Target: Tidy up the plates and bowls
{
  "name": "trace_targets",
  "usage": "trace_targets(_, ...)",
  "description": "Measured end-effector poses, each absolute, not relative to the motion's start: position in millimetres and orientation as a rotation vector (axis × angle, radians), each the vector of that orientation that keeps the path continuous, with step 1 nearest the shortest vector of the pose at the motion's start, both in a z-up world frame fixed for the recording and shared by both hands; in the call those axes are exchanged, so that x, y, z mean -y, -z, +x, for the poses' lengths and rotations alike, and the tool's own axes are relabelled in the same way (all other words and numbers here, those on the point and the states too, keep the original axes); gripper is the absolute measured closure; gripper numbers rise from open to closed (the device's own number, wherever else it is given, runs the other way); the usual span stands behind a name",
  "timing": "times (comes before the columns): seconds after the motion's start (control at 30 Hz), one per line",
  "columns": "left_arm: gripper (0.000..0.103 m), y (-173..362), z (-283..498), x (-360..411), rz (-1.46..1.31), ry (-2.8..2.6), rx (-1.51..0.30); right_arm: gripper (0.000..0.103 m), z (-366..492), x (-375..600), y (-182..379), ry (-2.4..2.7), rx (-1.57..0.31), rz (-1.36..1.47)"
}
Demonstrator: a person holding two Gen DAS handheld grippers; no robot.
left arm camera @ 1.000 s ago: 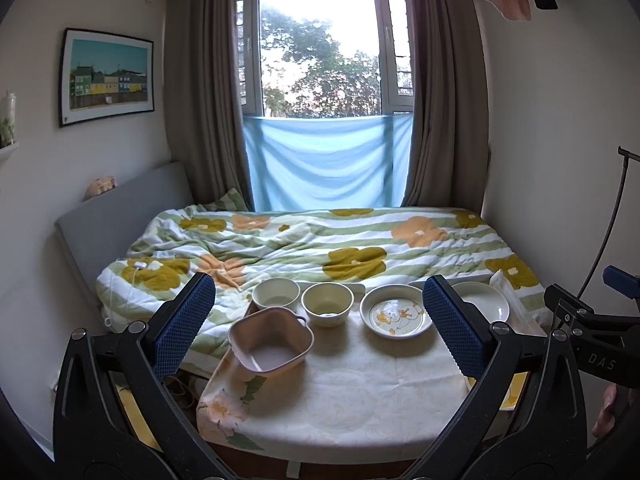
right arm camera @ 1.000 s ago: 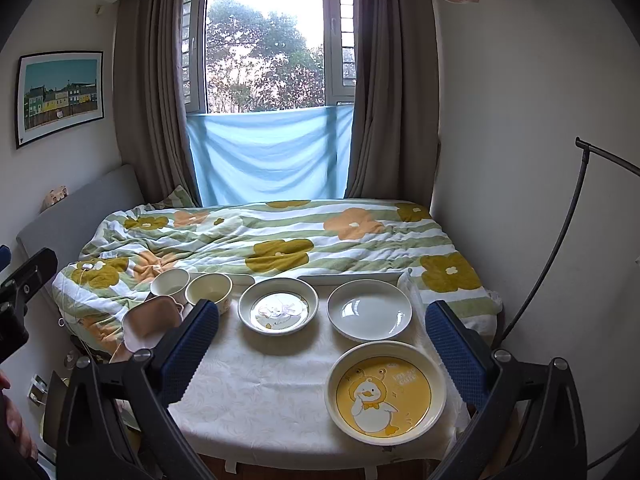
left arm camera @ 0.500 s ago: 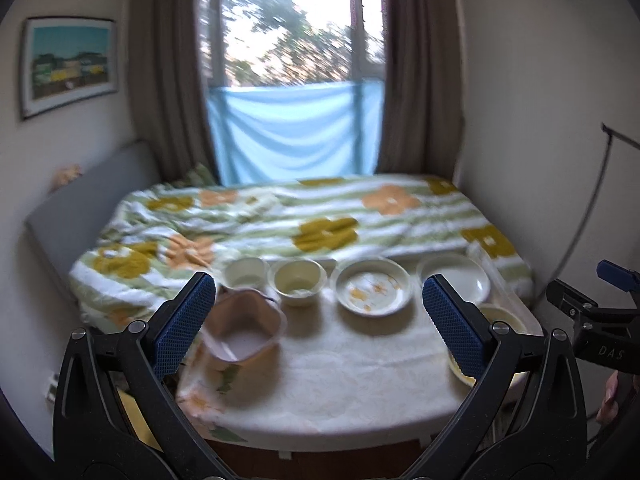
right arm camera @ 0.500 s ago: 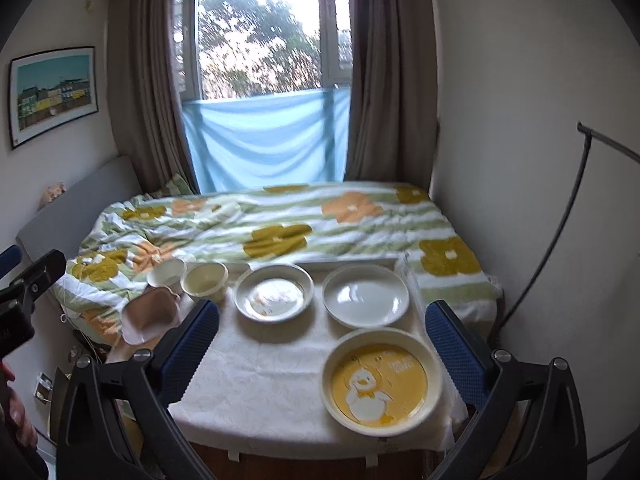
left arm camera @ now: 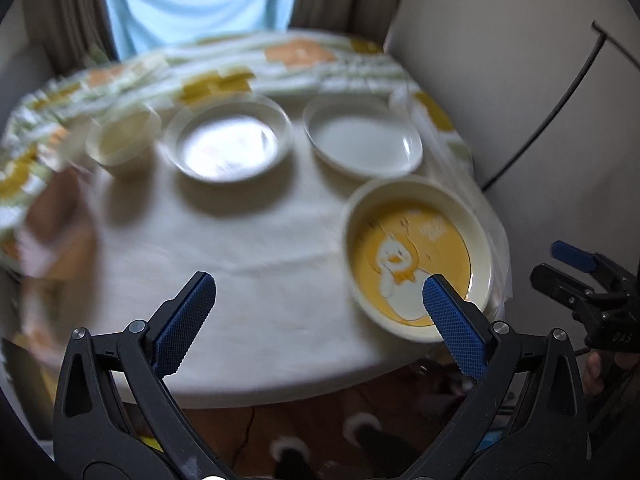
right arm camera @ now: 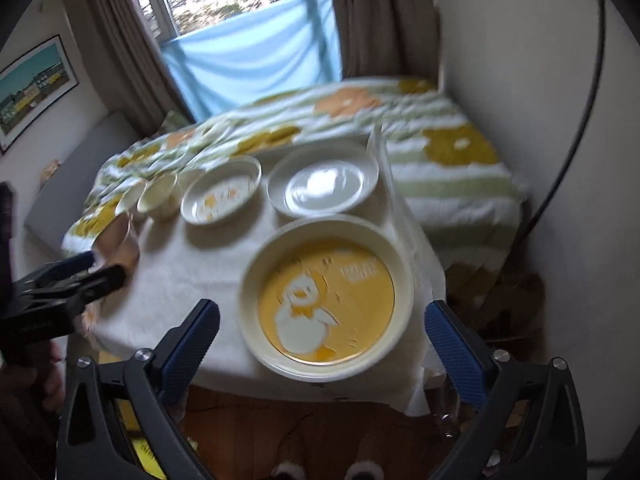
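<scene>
Both views are pretty motion-blurred here, so small details are mushy. The right claw is spread wide with nothing pinched between its blue pads, though its jaws have just been closing in a touch, and the big yellow duck plate sits right in the gap between them at the near edge of the surface. The left claw is wide open too and empty, hanging over the bare cloth in the middle, with its right pad overlapping the duck plate's rim in that view. Further back there's a plain white plate just behind the duck plate, and a patterned plate to its left. Left of that is a cream bowl with another pale bowl beside it, and a pink bowl sits at the left edge. Flowery bed quilt right behind the surface.
</scene>
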State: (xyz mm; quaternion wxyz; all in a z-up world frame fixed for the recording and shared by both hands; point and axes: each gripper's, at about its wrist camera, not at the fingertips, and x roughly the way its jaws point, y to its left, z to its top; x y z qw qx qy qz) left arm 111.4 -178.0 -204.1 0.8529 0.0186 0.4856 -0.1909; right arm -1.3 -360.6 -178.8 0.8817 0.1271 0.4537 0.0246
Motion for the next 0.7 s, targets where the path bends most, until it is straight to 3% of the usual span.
trace_targets(0.03,0.003,220.8,117.1,188.1,0.036,0.401,-1.055,0.014,3.7,368.4,190.8,-0.075,-0.968,0.272)
trace_targets(0.1,0.021,246.9,126.1,199.8,0.031,0.388,-1.105,0.023,16.0,385.2,215.5,-0.126,-1.016,0.291)
trace_targets(0.17,0.029,266.4,131.5,209.1,0.031,0.357,-1.136,0.036,24.1,393.9,230.4,-0.170,-1.041,0.300)
trace_targets(0.33,0.047,293.9,141.1,216.0,-0.042,0.321,-1.185,0.048,46.5,412.0,264.0,-0.228,-1.097,0.285)
trace_targets(0.4,0.060,300.5,142.0,217.7,-0.056,0.317,-1.196,0.055,51.3,416.7,271.4,-0.247,-1.106,0.279)
trace_targets(0.47,0.071,306.1,142.1,221.7,-0.060,0.317,-1.206,0.070,55.1,419.8,276.9,-0.260,-1.115,0.278)
trace_targets(0.5,0.076,307.3,141.7,224.3,-0.067,0.321,-1.214,0.072,56.5,421.5,279.1,-0.265,-1.119,0.280)
trace_targets(0.57,0.079,309.0,140.9,226.4,-0.076,0.320,-1.212,0.081,58.2,422.6,281.4,-0.281,-1.123,0.280)
trace_targets(0.7,0.085,310.1,140.2,226.8,-0.086,0.332,-1.213,0.084,61.1,425.2,282.7,-0.281,-1.122,0.246)
